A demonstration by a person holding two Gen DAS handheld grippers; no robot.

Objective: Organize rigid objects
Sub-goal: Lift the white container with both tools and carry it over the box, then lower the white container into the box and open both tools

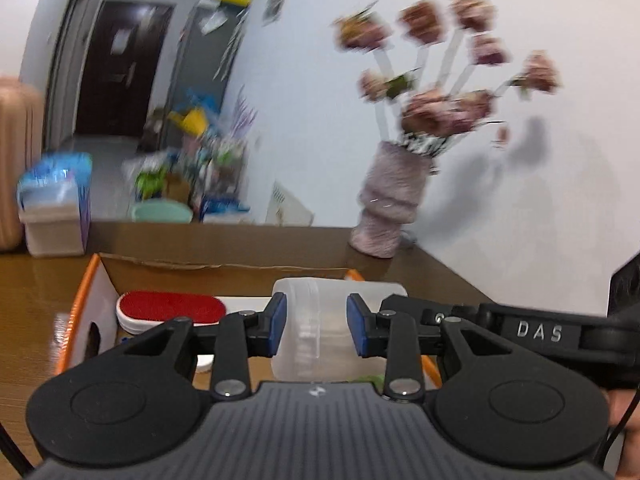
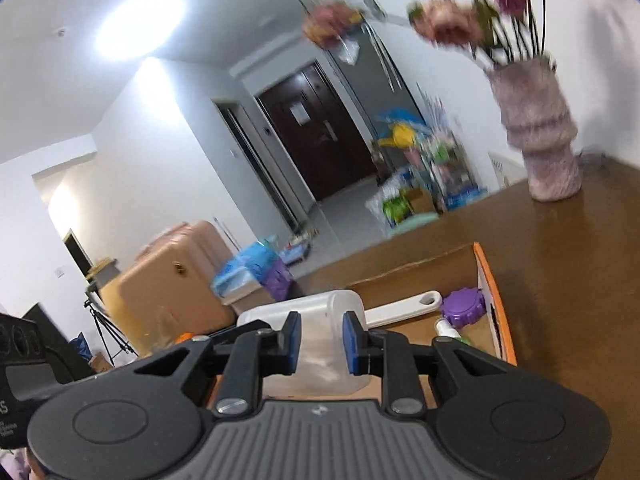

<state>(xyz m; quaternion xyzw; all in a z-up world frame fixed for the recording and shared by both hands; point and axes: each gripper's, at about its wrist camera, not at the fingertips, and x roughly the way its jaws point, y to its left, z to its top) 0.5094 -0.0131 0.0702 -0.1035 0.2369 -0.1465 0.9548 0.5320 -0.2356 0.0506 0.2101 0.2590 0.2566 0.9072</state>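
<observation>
Your left gripper (image 1: 316,330) has its blue-padded fingers (image 1: 277,324) pinching a translucent plastic jar (image 1: 320,344) at the lower centre of the frame, above the orange-edged cardboard box (image 1: 86,300). Your right gripper (image 2: 320,338) pinches the same jar (image 2: 320,332) with its fingers (image 2: 352,342), also at lower centre. Inside the box, a red-topped white brush (image 1: 170,310) lies left of the jar; in the right wrist view a white handle (image 2: 404,308) and a purple lid (image 2: 464,306) sit at right. A blurred vase of flowers (image 1: 390,200) stands on the brown worktop (image 2: 560,280), upper right.
</observation>
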